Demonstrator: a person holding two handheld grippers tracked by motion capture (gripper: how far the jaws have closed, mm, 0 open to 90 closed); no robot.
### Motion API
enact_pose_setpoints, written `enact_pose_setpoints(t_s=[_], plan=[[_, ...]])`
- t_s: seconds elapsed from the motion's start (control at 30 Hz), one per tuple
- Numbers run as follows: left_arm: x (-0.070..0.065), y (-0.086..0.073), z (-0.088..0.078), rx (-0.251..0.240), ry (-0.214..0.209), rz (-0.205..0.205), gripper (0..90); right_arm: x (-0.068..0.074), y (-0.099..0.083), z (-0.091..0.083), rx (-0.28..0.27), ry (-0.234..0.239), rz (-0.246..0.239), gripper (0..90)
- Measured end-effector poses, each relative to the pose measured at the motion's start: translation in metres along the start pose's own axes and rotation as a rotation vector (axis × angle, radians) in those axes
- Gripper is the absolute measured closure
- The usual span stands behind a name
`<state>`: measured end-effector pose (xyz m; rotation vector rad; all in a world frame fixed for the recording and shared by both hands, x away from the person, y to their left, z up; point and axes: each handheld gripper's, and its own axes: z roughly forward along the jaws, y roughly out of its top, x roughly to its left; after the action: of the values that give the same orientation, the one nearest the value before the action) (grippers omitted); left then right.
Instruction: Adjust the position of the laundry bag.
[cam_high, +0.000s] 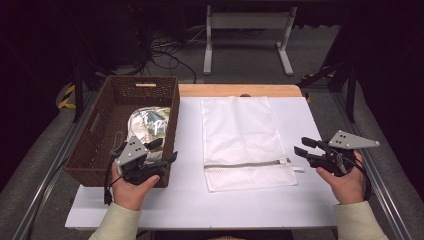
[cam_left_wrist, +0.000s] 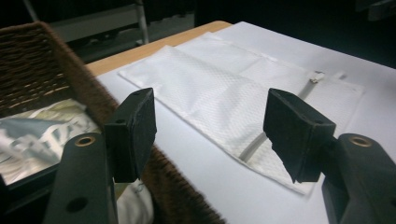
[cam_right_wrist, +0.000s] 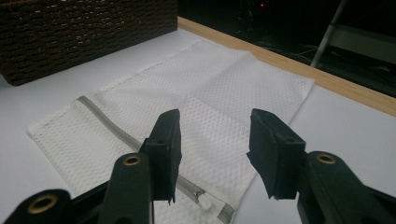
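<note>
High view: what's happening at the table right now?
A person holds a gripper in each hand, both open and empty. The left gripper hovers at the near corner of the basket, which holds a silver bundle. The right gripper points at the mesh bag, lying flat and zipped.

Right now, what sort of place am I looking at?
Probably a lab set up for recording laundry-type handling: a white-topped table with a wicker basket, a mesh zip bag, cables on the floor, and dark surroundings.

No text, label, brand, number or sign can be read anywhere.
</note>
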<state>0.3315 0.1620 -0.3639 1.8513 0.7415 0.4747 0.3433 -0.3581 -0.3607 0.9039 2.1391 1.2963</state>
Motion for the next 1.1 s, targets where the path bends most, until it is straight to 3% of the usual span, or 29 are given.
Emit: enact_pose_setpoints(t_s=[0.13, 0.27, 0.37, 0.4, 0.43, 0.57, 0.67, 0.73, 0.83, 1.1], plan=[[-0.01, 0.006, 0.008, 0.03, -0.042, 0.03, 37.0, 0.001, -0.001, -0.002, 0.011, 0.0, -0.003, 53.4], [-0.026, 0.011, 0.021, 0.077, -0.091, 0.096, 37.0, 0.001, -0.003, -0.003, 0.048, 0.014, 0.006, 53.6], [-0.034, 0.013, 0.032, 0.141, -0.129, 0.135, 37.9, 0.0, -0.006, -0.002, 0.075, 0.027, 0.016, 54.4], [-0.034, 0.013, 0.032, 0.141, -0.129, 0.135, 38.2, 0.0, -0.006, -0.002, 0.075, 0.027, 0.016, 54.4], [-0.037, 0.012, 0.04, 0.19, -0.144, 0.151, 38.2, 0.0, -0.007, -0.001, 0.083, 0.032, 0.02, 54.8], [-0.044, 0.008, 0.054, 0.252, -0.187, 0.166, 38.5, 0.001, -0.011, 0.004, 0.158, 0.03, 0.031, 55.4], [-0.046, 0.006, 0.059, 0.281, -0.191, 0.18, 38.7, 0.001, -0.015, 0.01, 0.196, 0.045, 0.035, 53.8], [-0.048, 0.003, 0.065, 0.325, -0.166, 0.197, 40.4, 0.002, -0.019, 0.015, 0.227, 0.052, 0.034, 53.1], [-0.048, -0.001, 0.071, 0.358, -0.177, 0.177, 40.5, 0.002, -0.024, 0.02, 0.27, 0.053, 0.035, 51.9], [-0.064, -0.015, 0.094, 0.473, -0.189, 0.243, 42.5, -0.003, -0.039, 0.032, 0.358, 0.052, 0.059, 49.9]])
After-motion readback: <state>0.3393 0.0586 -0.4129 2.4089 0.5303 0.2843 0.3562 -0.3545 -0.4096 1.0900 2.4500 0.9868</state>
